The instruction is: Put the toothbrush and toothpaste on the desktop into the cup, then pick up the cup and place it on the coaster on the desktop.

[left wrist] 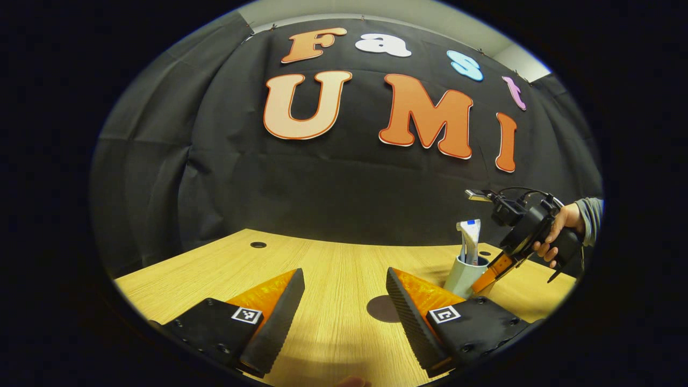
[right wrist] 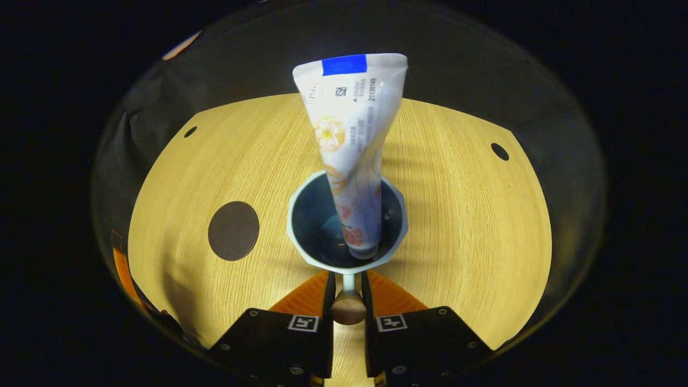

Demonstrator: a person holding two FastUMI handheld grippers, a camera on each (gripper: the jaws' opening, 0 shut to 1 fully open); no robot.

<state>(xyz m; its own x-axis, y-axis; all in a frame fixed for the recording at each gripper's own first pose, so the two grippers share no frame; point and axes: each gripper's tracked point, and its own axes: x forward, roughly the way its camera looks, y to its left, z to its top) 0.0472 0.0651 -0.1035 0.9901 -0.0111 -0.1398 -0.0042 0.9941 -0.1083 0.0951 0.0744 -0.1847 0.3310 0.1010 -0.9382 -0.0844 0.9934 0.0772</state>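
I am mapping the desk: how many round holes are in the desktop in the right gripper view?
2. The left hole is by the far left corner of the desktop; the right hole is by the far right corner. The toothpaste may hide others.

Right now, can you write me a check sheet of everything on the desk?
Surface: wooden table with small round holes.
Job's things: toothpaste stands in the cup. The dark round coaster lies bare, apart from the cup.
Clutter: nothing seen.
Grippers: left gripper is open above the table. Right gripper is shut on a brown-tipped stem at the cup's near side; I cannot tell whether it is the toothbrush or a handle.
Cables: black cable loops over the right gripper, held by a hand.
Surroundings: black cloth wall.
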